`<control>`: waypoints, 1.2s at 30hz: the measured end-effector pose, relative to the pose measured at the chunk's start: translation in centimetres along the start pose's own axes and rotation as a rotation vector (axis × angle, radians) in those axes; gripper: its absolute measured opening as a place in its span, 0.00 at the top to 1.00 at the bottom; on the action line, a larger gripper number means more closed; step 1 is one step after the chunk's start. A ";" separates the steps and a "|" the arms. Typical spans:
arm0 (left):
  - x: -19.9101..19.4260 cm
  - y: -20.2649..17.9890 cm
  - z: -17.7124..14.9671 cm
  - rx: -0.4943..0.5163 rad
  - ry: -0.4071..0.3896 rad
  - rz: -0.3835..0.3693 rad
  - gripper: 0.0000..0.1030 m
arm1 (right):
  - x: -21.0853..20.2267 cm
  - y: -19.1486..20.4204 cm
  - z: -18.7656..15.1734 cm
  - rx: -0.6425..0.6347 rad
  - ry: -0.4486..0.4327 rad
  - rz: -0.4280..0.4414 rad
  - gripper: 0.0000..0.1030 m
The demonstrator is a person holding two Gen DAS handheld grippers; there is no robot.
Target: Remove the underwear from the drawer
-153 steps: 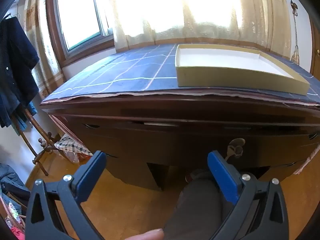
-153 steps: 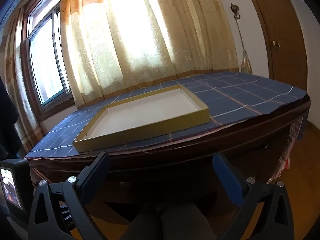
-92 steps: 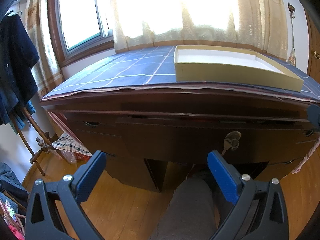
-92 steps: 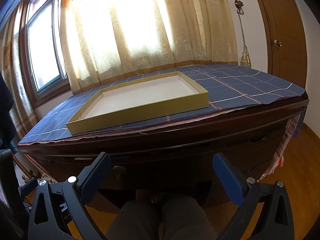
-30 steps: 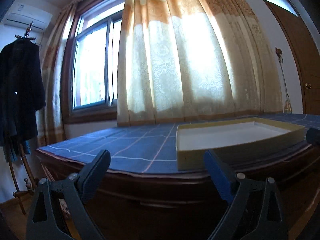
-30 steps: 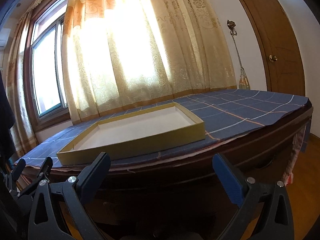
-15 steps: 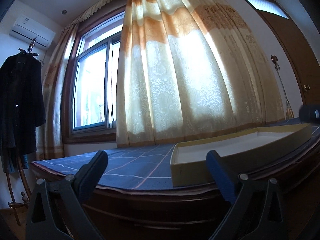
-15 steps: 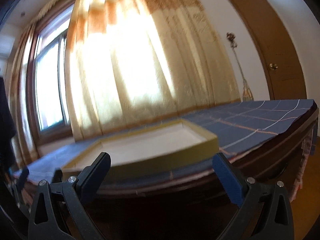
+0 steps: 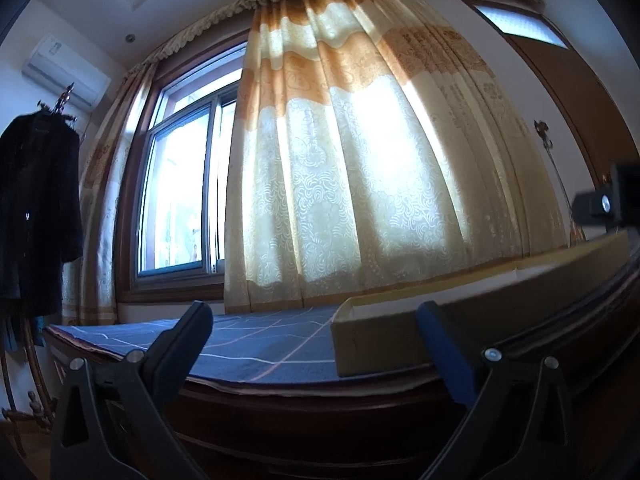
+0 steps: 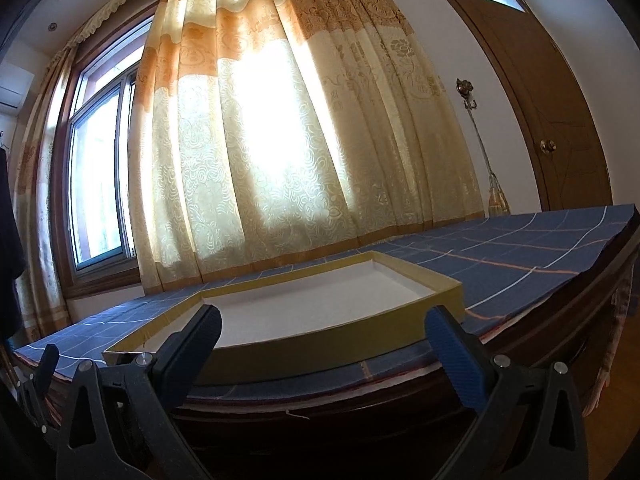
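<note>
My left gripper (image 9: 316, 340) stands open with nothing between its fingers, close in front of the dark wooden dresser's (image 9: 280, 420) top edge. Held level with the same edge, my right gripper (image 10: 324, 340) is open and holds nothing. A shallow yellow cardboard tray (image 10: 436, 284) with a white inside lies on the blue checked cloth (image 10: 540, 240) covering the dresser top; the tray (image 9: 384, 340) also shows right of centre in the left wrist view. No drawer front and no underwear is in view.
Lit cream and orange curtains (image 9: 360, 160) and a window (image 9: 180, 200) rise behind the dresser. A dark coat (image 9: 36, 208) hangs on a stand at far left. A brown door (image 10: 552, 112) stands at right. Part of the right tool (image 9: 608, 204) shows at the left view's right edge.
Both grippers have tilted upward: the drawer fronts and the person's legs seen seconds ago have dropped out of view, leaving only the dresser's top edge, tray and curtains. Both stayed open.
</note>
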State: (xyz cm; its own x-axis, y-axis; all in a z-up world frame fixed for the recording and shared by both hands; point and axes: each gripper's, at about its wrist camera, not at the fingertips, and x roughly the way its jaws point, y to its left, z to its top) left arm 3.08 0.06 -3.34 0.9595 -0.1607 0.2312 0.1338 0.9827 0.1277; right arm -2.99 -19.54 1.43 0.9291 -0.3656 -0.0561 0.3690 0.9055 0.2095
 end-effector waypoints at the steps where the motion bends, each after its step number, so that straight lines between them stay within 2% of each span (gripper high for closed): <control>1: 0.1 0.0 -0.2 0.000 0.003 -0.017 0.00 | 0.1 0.0 -0.1 0.001 0.004 -0.001 0.00; 6: 0.6 0.4 -0.3 -0.053 0.029 -0.051 0.00 | 0.6 0.1 -0.3 0.008 0.019 0.002 0.00; 14: 0.7 1.0 -1.3 -0.163 -0.001 -0.079 0.00 | 1.1 -0.2 -0.2 -0.002 0.001 -0.019 0.00; 20: -0.1 0.3 -1.8 -0.131 -0.080 -0.038 0.00 | 1.5 -0.7 0.0 0.022 0.025 -0.023 0.00; 31: 0.6 1.0 -1.6 -0.180 -0.016 -0.112 0.00 | 2.0 -1.4 -0.1 0.040 0.066 -0.042 0.00; 36: 0.6 0.8 -1.5 -0.169 -0.020 -0.108 0.00 | 2.3 -1.2 -0.4 0.018 0.092 -0.044 0.00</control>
State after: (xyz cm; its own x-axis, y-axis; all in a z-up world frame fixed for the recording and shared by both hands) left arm 4.14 0.84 -4.50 0.9326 -0.2657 0.2444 0.2766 0.9609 -0.0107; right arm -1.33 -21.39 0.66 0.9109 -0.3827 -0.1545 0.4094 0.8848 0.2224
